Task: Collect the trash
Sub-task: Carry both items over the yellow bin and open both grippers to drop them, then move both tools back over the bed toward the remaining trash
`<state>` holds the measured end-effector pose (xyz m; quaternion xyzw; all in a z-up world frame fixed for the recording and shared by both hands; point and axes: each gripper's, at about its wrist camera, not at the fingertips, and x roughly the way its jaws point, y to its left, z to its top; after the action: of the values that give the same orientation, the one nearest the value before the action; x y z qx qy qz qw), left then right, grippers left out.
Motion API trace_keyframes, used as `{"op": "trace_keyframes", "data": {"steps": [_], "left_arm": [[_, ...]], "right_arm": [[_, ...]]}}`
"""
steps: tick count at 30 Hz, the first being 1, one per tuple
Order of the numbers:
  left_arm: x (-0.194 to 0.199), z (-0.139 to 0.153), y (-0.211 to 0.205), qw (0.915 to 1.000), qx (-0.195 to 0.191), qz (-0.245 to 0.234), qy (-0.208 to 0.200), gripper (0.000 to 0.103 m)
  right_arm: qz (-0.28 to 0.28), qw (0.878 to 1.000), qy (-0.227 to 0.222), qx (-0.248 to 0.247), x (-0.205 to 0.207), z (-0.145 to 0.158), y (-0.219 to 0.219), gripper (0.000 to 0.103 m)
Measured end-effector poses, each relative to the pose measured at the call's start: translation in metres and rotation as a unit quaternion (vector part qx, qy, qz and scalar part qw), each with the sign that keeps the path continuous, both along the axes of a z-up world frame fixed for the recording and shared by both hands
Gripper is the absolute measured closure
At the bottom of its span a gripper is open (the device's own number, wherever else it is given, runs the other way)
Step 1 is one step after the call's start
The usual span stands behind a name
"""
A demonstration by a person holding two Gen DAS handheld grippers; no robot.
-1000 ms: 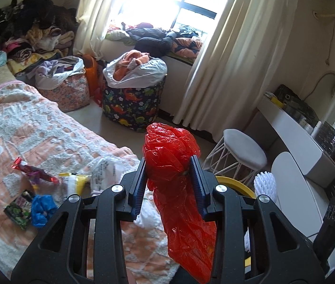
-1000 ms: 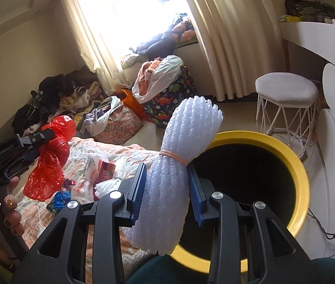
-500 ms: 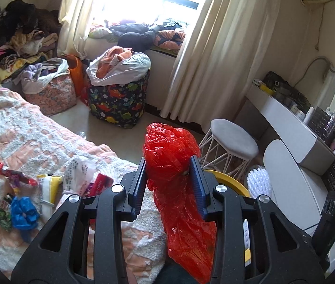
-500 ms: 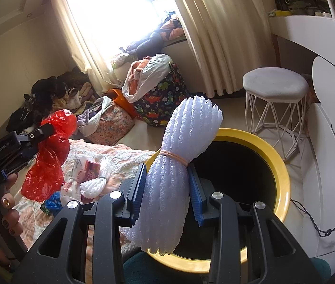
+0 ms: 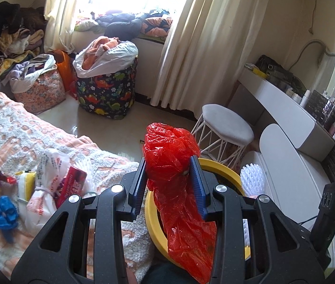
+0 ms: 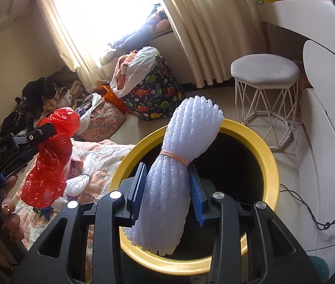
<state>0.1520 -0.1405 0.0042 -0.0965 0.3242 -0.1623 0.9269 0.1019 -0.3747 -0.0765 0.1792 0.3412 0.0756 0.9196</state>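
My left gripper (image 5: 169, 184) is shut on a crumpled red plastic bag (image 5: 177, 189) that hangs over the left rim of a yellow-rimmed trash bin (image 5: 152, 217). My right gripper (image 6: 167, 187) is shut on a white foam net bundle (image 6: 179, 165) tied with a rubber band, held above the bin's dark opening (image 6: 269, 165). In the right wrist view the left gripper (image 6: 46, 130) with the red bag (image 6: 49, 163) is left of the bin. More trash lies on the bed: a white printed bag (image 5: 46, 184), a red packet (image 5: 71, 184), a blue wrapper (image 5: 2, 211).
A pink and white bedspread (image 5: 13, 137) lies left of the bin. A white stool (image 5: 226, 127) and a white vanity desk (image 5: 286, 108) stand to the right. A dinosaur-print laundry basket (image 5: 107, 92) and clothes piles are near the window. A cable (image 6: 314, 215) lies on the floor.
Both grippers have moved toward the bin with their loads. The red bag now hangs at the bin's rim, and the foam bundle is farther over the opening.
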Motion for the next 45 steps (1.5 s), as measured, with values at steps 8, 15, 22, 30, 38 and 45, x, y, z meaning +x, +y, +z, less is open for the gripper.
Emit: {"op": "trace_keyframes", "data": {"steps": [8,15,22,30,38,45], "left_arm": [[0.013,-0.016,-0.020,0.9996,0.010,-0.019,0.017,0.074],[0.025,-0.026,-0.033,0.9991,0.010,-0.035,0.023,0.074],[0.027,-0.028,-0.033,0.9989,-0.002,-0.044,0.017,0.038],[0.011,-0.019,-0.022,0.9997,0.009,-0.019,-0.011,0.015],[-0.009,-0.003,0.008,0.9982,0.015,0.025,-0.052,0.011],[-0.017,0.009,0.034,0.9960,0.008,0.056,-0.069,0.011]], "right_arm": [[-0.007,1.000,0.022,0.002,0.007,-0.015,-0.004,0.068],[-0.013,0.999,0.031,0.009,0.012,-0.024,-0.010,0.063],[-0.035,0.999,0.027,0.004,0.011,-0.024,-0.013,0.037],[-0.035,0.999,-0.003,-0.004,0.004,-0.014,-0.009,0.030],[-0.015,0.999,-0.045,-0.016,-0.003,0.006,0.010,0.021],[0.004,0.997,-0.067,-0.025,-0.006,0.019,0.028,0.019]]}}
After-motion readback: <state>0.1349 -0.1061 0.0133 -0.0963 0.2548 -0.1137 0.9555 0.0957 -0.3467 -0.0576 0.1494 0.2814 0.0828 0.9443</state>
